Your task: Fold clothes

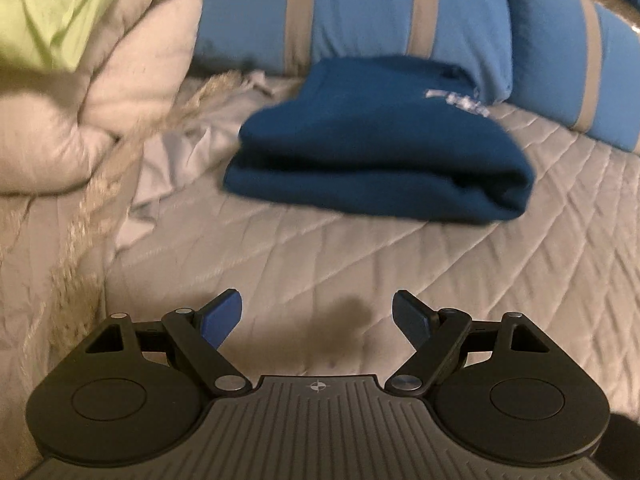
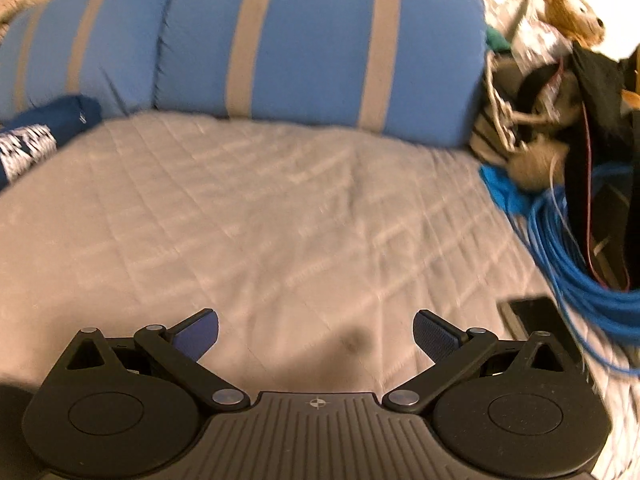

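A dark blue garment (image 1: 380, 144) lies folded in a thick stack on the grey quilted bed cover (image 1: 360, 264), white lettering showing on its top right. In the right wrist view only a corner of that garment (image 2: 36, 140) shows at the far left, with white print. My left gripper (image 1: 318, 300) hovers over bare quilt in front of the stack, jaws open and holding nothing. My right gripper (image 2: 316, 320) also stands open and empty over the bed cover (image 2: 260, 220), well right of the garment.
Two blue pillows with grey stripes (image 1: 352, 20) (image 2: 320, 44) lean behind the garment. A bunched beige comforter (image 1: 88, 92) with a green cloth (image 1: 52, 8) fills the left. Right of the bed lie coiled blue cable (image 2: 580, 248), dark clutter and a plush bear (image 2: 572, 8).
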`<state>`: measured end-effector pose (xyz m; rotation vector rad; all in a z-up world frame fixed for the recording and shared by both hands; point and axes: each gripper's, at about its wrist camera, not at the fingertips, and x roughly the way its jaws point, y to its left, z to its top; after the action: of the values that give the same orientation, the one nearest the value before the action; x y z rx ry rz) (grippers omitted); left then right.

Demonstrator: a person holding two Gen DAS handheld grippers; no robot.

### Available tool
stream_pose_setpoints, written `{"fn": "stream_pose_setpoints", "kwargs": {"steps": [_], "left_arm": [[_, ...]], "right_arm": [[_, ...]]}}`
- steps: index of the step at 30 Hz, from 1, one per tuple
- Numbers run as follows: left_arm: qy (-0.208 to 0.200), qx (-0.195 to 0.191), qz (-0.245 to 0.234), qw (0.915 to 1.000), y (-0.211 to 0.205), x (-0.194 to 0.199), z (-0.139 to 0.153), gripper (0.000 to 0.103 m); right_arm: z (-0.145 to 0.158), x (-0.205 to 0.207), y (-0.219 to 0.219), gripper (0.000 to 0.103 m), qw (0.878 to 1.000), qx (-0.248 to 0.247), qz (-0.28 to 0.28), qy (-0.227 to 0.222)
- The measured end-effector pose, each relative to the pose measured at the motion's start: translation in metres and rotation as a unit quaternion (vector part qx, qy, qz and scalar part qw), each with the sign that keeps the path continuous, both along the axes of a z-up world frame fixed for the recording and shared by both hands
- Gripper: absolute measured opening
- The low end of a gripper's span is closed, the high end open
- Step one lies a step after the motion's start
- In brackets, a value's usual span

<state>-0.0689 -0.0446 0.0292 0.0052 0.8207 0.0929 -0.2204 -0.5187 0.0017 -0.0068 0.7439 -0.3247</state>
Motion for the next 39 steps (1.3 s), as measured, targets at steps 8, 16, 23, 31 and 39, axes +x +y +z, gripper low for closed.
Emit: {"fn": "stream_pose_setpoints", "kwargs": {"steps": [8, 16, 23, 31, 39], "left_arm": [[-0.042, 0.001, -0.025, 0.9988, 0.001, -0.011, -0.021, 0.101], [-0.055, -0.002, -0.033, 0.9979, 0.001, -0.01, -0.024, 0.103], [-0.051, -0.001, -0.031, 0.9982, -0.003, 0.01, -0.025, 0.103], [-0.056, 0.008, -0.009, 0.9984, -0.009, 0.033, -0.027, 0.103], [-0.052, 0.016, 0.001, 0.9985, -0.012, 0.059, -0.029, 0.103]], "right_arm": [[-0.028, -0.017, -0.009, 0.103, 0.998, 0.034, -0.029, -0.039], [-0.029, -0.018, -0.009, 0.103, 0.998, 0.032, -0.034, -0.051], [-0.025, -0.004, -0.013, 0.103, 0.997, 0.044, -0.054, -0.033], [-0.022, 0.027, -0.02, 0.103, 0.995, 0.046, -0.083, -0.02], [-0.02, 0.056, -0.03, 0.103, 0.995, 0.045, -0.086, -0.015]]}}
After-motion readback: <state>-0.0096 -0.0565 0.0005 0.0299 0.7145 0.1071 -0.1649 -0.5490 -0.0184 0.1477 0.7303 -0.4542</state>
